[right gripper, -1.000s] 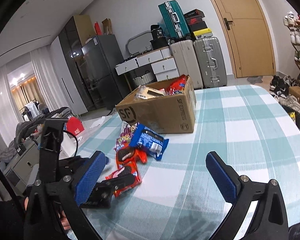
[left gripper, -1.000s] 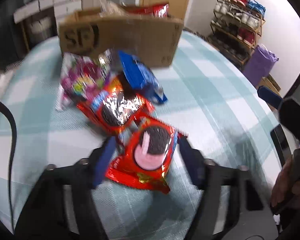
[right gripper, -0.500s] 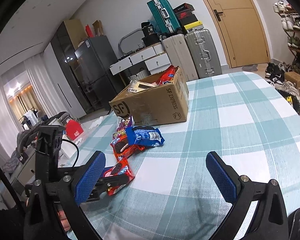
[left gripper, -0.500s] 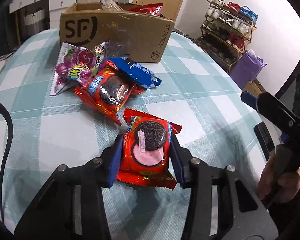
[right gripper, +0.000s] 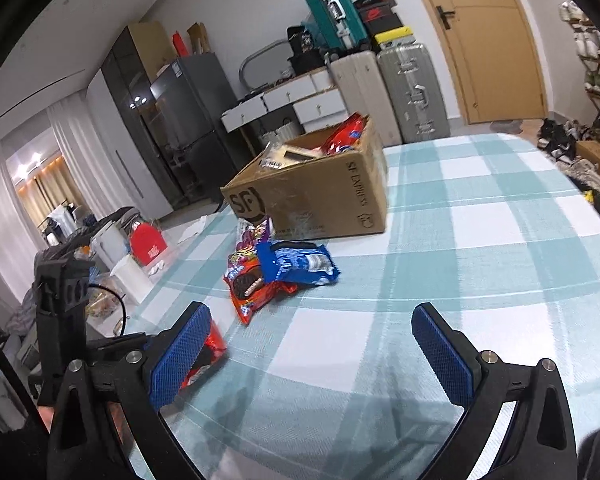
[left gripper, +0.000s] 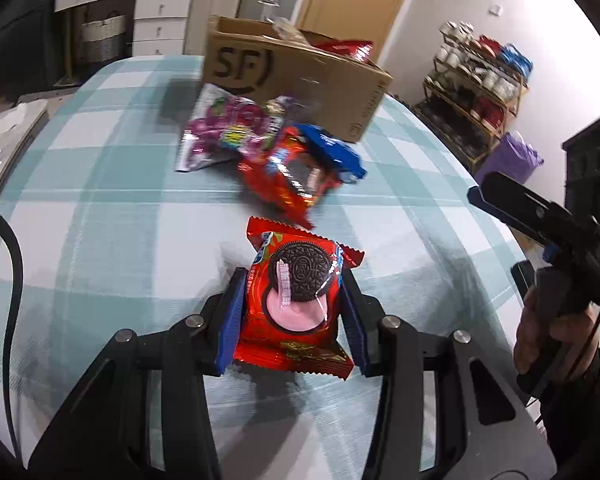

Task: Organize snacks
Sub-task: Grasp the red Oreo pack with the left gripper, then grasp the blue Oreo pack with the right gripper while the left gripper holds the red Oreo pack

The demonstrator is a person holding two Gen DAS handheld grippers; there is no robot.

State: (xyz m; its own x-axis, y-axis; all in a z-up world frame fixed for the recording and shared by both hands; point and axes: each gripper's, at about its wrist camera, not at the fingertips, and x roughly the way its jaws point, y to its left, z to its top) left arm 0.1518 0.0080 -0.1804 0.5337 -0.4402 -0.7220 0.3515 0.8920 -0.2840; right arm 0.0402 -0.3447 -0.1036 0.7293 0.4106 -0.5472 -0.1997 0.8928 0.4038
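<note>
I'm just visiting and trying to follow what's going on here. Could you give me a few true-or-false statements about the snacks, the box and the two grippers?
1. The left gripper is clamped on a red cookie packet. True.
2. The right gripper holds a blue packet. False: it is open and holds nothing; the blue packet lies on the table.
3. The cardboard box is empty. False: packets show inside it.
4. A purple candy bag lies in front of the box. True.
5. The tablecloth is plain red. False: it is teal and white checked.

"SF" logo printed on end face of cardboard box (left gripper: 296,76), "SF EXPRESS" on its side panel, "OREO" embossed on biscuit pictured on red snack packet (left gripper: 296,300)
</note>
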